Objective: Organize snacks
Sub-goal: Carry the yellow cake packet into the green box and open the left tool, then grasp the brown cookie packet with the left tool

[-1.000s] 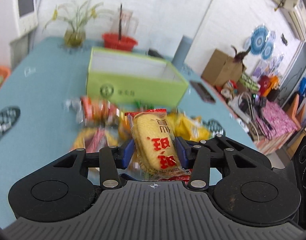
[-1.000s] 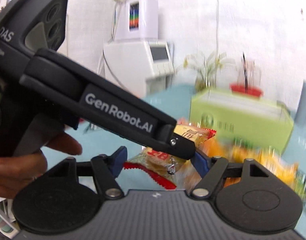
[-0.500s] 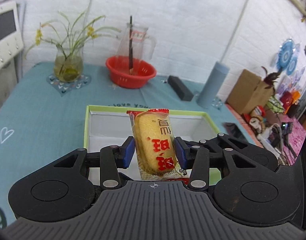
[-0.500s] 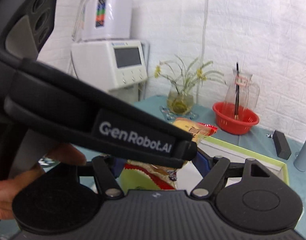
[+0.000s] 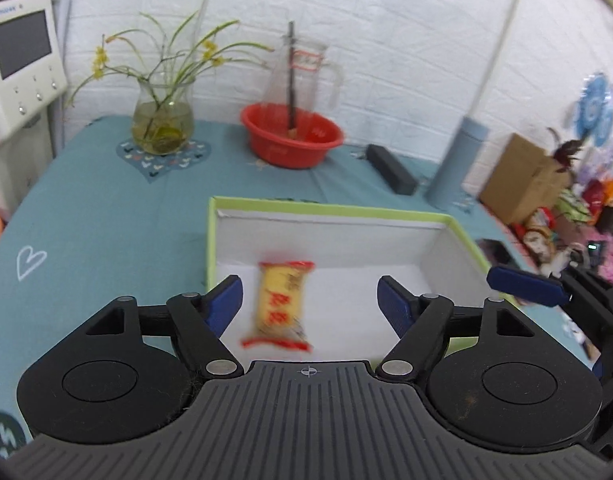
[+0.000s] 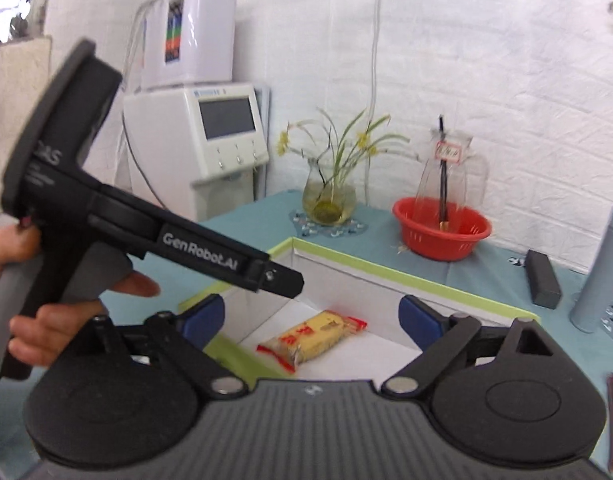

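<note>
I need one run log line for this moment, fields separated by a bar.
left hand-held gripper: jaws opening, nothing pinched | right hand-held gripper: jaws opening | snack packet: in green box

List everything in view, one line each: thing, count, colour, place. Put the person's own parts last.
snack packet: 1, yellow with red ends, inside the box, gripped by neither gripper
box: 1, green rim, white inside, on the table
table: 1, teal cloth
vase of flowers: 1, clear glass, yellow blooms, far left of table
basin: 1, red, by the wall
glass jug: 1, clear, standing in the basin
black case: 1, right of the basin
tumbler: 1, pale blue, far right
white machine: 1, beside the table
cardboard box: 1, brown, right of the table
left gripper: black, blue pads, jaws opening above the box
right gripper: same, jaws opening
hand: 1, holding the left gripper's handle
</note>
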Action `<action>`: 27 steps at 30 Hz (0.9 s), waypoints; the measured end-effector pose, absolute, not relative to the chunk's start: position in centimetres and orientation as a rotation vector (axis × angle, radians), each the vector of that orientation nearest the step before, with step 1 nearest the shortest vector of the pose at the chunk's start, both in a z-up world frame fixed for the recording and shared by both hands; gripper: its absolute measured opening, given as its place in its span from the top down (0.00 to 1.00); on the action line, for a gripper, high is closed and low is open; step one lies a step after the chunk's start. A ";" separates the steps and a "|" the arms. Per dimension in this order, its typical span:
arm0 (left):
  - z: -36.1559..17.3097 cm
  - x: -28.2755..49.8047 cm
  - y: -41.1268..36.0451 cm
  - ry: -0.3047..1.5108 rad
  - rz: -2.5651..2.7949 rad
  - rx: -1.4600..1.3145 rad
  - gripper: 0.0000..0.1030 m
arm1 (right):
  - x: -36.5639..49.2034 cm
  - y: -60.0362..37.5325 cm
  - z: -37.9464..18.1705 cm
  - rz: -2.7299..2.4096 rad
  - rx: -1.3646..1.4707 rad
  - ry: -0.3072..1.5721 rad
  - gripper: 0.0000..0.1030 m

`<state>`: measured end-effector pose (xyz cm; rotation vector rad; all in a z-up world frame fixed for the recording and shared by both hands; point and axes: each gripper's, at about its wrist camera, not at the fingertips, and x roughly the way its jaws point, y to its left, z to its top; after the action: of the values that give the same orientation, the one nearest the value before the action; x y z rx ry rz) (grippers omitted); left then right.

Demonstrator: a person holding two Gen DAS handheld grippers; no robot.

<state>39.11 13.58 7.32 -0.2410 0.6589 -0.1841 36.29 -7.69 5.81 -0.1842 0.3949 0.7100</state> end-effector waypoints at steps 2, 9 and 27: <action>7.5 35.9 12.8 0.641 -0.226 -0.256 0.35 | 33.1 -9.3 5.9 0.701 -0.168 0.380 0.09; 5.8 25.9 10.0 0.655 -0.336 -0.302 0.35 | 20.8 -14.0 3.2 0.624 -0.090 0.423 0.09; -2.3 21.1 5.7 0.969 -0.441 -0.444 0.55 | 16.3 -12.1 -4.8 0.656 -0.099 0.621 0.15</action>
<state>21.09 5.71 -2.32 -0.4437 0.9689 -0.4410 16.34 -12.09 -4.82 -0.0991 0.6209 0.6558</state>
